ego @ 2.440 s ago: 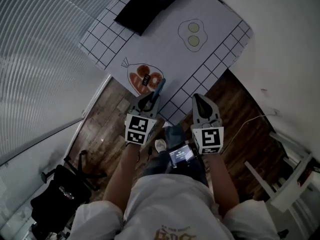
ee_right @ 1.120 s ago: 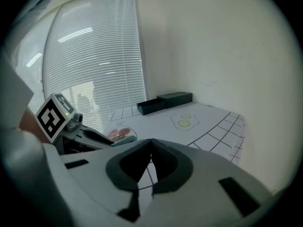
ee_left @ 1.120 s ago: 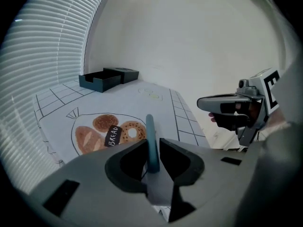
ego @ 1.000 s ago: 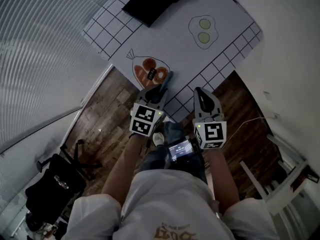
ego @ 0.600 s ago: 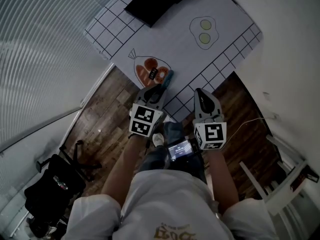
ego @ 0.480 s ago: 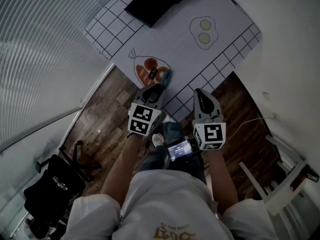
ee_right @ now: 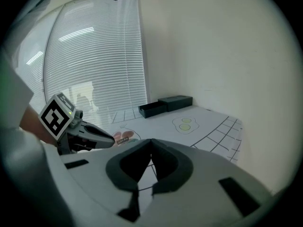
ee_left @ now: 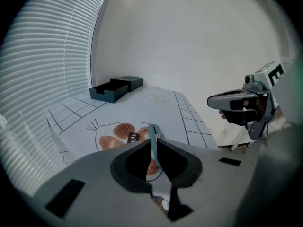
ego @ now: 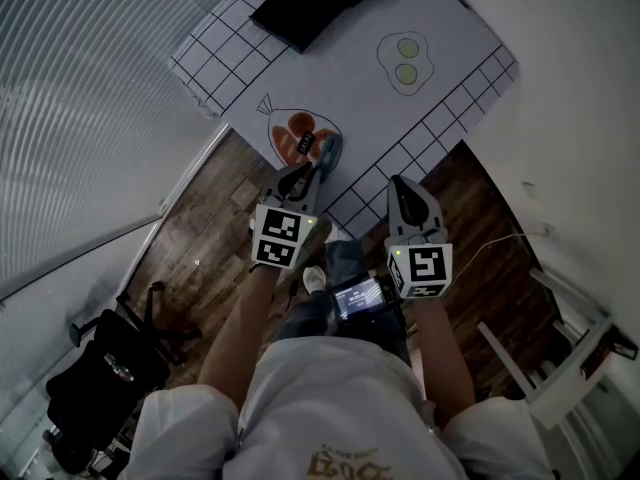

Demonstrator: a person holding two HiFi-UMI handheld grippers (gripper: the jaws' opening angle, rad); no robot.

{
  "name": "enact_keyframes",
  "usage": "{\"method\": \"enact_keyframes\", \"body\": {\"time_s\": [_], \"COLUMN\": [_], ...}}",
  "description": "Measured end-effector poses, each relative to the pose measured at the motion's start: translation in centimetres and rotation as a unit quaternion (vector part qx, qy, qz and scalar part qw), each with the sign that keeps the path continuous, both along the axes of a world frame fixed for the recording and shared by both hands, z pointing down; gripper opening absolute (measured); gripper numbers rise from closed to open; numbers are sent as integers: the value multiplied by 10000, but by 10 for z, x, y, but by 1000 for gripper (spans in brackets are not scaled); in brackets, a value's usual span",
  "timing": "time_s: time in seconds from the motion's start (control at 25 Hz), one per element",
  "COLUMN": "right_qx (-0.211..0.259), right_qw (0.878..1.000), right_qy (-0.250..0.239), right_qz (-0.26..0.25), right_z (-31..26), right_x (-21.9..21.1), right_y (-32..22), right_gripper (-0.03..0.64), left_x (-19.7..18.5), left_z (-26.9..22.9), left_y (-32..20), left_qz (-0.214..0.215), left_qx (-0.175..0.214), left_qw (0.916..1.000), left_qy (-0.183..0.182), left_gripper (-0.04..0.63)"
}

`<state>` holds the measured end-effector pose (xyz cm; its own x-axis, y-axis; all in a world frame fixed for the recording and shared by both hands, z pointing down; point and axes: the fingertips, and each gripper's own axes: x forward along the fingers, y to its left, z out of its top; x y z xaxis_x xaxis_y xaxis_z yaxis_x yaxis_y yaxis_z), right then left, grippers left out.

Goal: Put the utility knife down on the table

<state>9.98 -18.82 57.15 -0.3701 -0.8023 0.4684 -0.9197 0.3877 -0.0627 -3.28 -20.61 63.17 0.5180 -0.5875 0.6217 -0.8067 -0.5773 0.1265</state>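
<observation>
Left gripper view: teal utility knife [ee_left: 153, 130] is pinched in the left gripper [ee_left: 153, 141], its tip seen against the mat's bread drawing [ee_left: 120, 135]. Right gripper [ee_right: 151, 142] jaws are pressed together, nothing held.

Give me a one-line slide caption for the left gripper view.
Left gripper clamps a teal utility knife, its tip beside the bread drawing on the table mat.

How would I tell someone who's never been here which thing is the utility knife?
Start at the white table mat with the black grid border, and find the drawn bag of bread at its near edge. The utility knife is the slim teal bar over that drawing, pinched in the left gripper; nothing else nearby is teal.
</observation>
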Motion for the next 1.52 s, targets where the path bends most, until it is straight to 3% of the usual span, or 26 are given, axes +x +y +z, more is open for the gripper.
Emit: {"method": "enact_keyframes", "body": {"time_s": [0.2, 0.48, 0.68, 1.08, 1.52], "right_qx": [45, 321, 494, 897, 1534], "right_qw": [10000, 9993, 9985, 9927, 9845], "right_qy": [9, -160, -196, -640, -589], "right_qz": [34, 90, 126, 484, 606], "right_z": [-10, -38, -59, -119, -192], "right_x": [0, -3, -1, 15, 33], "right_y": [4, 12, 17, 21, 17], "right_gripper": [8, 8, 8, 8, 8], "left_x": [-10, -18, -26, -63, -58], "left_z": [-14, -36, -71, -159, -236], "left_y": [0, 5, 9, 17, 7], "left_qz": [-107, -165, -322, -1004, -1038], "left_qx": [155, 354, 758, 1667, 2422], "left_qw": [9998, 9992, 9966, 9802, 9620], "left_qy": [-27, -63, -35, 352, 710], "left_gripper": [12, 8, 8, 8, 8]}}
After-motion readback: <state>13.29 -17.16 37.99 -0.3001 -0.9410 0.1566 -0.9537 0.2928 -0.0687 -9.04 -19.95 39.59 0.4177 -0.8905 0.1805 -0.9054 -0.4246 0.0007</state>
